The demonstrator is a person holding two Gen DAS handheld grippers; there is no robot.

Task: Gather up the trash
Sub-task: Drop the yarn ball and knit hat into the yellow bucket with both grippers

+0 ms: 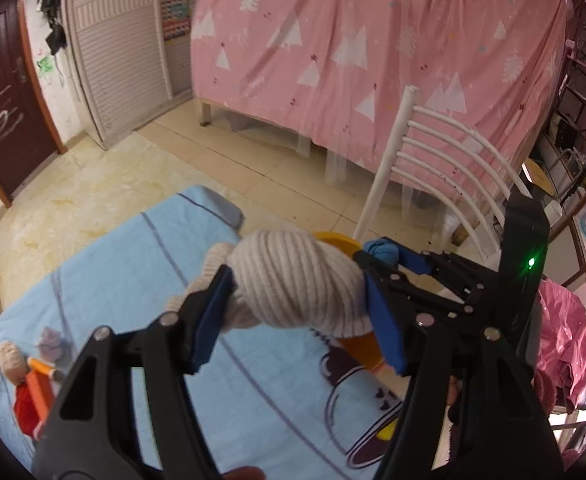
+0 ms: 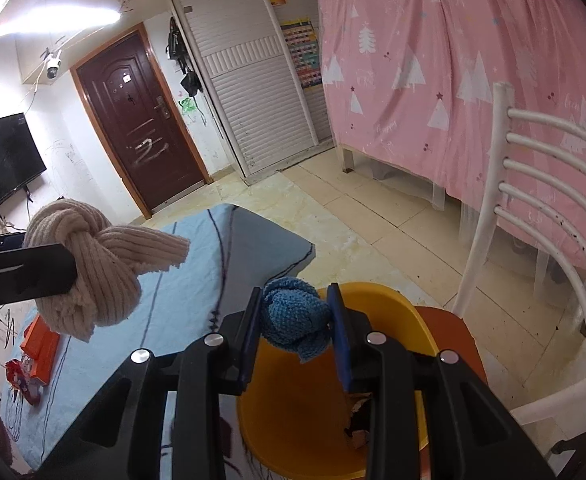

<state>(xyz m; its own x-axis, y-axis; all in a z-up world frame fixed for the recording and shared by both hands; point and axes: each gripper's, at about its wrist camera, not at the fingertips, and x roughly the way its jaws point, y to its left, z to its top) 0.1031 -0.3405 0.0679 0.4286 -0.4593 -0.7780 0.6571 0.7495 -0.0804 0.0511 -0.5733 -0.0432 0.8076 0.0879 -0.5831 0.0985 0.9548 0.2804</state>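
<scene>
Covering most of the table: a blue cloth point(image 1: 141, 264), standing in front of the pink curtain point(image 1: 373, 52) and beside the white chair point(image 2: 533, 208).

Sitting on the chair seat, just off the cloth's edge: a yellow bin point(image 2: 293, 400), with a few brown scraps already lying inside.

Hanging above the cloth, close to the bin's near rim: a knotted beige knit bundle point(image 1: 293, 280), being clenched between the blue pads of the left gripper point(image 1: 297, 312), jaws standing wide around it.

Hanging right over the bin's mouth: a smaller blue knit ball point(image 2: 295, 316), being squeezed in the right gripper point(image 2: 297, 332), jaws drawn narrow on it.

Still lying at the far end of the cloth from the bin: an orange box point(image 2: 39, 340), a red wrapper point(image 1: 27, 404), a lilac wad point(image 1: 51, 344) and another beige lump point(image 1: 11, 360).

Risks, as a guess:
- Letting go of the beige bundle too early, over the cloth rather than the bin, and having it dropping short or rolling to the floor.
- Crowding both grippers over one opening and knocking them together, or nudging the light bin along the chair seat.
- Snagging loose knit on a pad and failing to release cleanly.
</scene>
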